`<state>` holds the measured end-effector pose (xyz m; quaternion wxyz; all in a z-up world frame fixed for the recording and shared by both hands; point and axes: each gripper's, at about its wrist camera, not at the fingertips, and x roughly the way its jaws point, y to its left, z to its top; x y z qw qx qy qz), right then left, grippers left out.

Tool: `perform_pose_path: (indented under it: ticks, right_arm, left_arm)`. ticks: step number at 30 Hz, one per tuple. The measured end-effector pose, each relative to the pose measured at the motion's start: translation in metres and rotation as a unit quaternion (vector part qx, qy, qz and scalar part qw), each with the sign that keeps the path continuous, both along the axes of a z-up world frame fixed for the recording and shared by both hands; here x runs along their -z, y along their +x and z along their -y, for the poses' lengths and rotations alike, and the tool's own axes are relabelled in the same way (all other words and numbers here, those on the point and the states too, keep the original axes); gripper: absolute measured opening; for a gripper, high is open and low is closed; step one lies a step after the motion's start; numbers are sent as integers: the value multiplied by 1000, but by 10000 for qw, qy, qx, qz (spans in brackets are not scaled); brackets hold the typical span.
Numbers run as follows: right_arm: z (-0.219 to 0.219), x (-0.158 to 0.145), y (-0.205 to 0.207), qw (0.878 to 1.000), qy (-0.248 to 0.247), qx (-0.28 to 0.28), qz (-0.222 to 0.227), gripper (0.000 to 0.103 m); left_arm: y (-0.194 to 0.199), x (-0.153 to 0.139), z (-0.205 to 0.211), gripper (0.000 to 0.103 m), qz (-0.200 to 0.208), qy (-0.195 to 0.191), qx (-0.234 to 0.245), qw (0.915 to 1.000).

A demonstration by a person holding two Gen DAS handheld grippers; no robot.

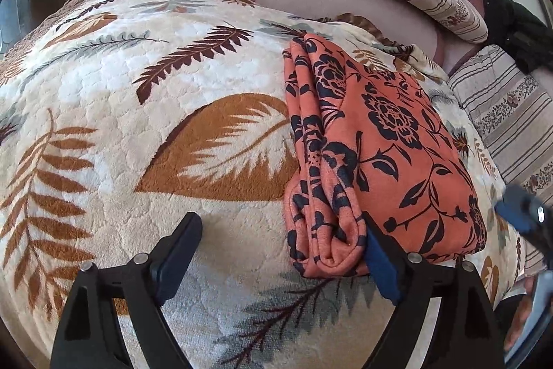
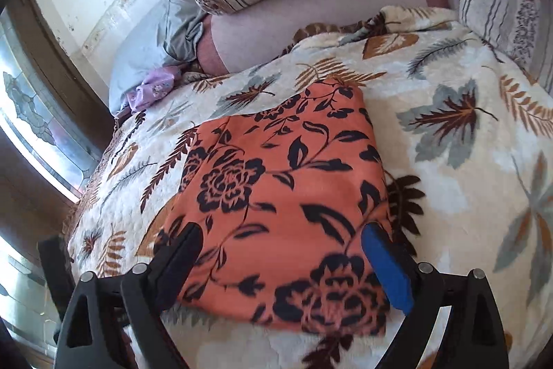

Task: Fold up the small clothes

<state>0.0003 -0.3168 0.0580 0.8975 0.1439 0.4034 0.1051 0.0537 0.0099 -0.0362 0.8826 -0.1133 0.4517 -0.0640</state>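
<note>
My left gripper (image 1: pixel 281 251) stands wide open, holding nothing; the folded orange garment (image 1: pixel 373 154) lies on the blanket (image 1: pixel 138 113), its rolled edge just inside my right-hand finger. My right gripper (image 2: pixel 285 261) is likewise open and empty, the garment's near edge lying between its fingers. Risk, as I judge it: a finger snagging that loose edge would drag the fold apart.

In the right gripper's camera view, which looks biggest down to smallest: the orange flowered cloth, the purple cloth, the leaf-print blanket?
1. Leaf-print blanket, biggest.
2. Orange flowered cloth.
3. Purple cloth, smallest, though it lies farther from the camera and partly tucked away, so its true size is unsure.
</note>
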Motion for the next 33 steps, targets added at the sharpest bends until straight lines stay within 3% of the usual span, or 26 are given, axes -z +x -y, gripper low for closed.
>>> perform_pose_path:
  ticks: [3, 5, 7, 13, 19, 21, 25, 29, 33]
  right_arm:
    - [-2, 18, -51, 9994, -289, -193, -12, 97]
    - [3, 31, -68, 9991, -285, -161, -284, 97]
    - [10, 36, -72, 9989, -98, -102, -445, 97]
    - [21, 31, -90, 9991, -341, 260, -16, 101]
    - [1, 49, -91, 9953, -892, -214, -304, 103]
    - [-6, 47, -97, 9938, -1030, -365, -204, 103]
    - [-7, 38, -104, 9925, -1154, -396, -91, 103]
    - [5, 19, -109, 9924, -1219, 0, 191, 103]
    - [19, 1, -113, 9930, -1033, 450, 359, 103]
  left_arm:
    - [-7, -2, 3, 90, 5, 113, -78, 9999]
    - [-13, -8, 6, 90, -58, 249, -135, 9996]
    - [-24, -15, 10, 90, -84, 386, -144, 9991]
    - [-82, -18, 24, 90, -196, 833, 14, 9963]
    - [-121, 0, 45, 90, -566, 1295, 291, 9895]
    - [-127, -9, 52, 90, -456, 1420, 330, 9883]
    - [-136, -40, 60, 90, -47, 1490, -31, 9888]
    - [-140, -63, 60, 90, 187, 1493, -474, 9875]
    - [-136, -72, 68, 90, 311, 1747, -490, 9829]
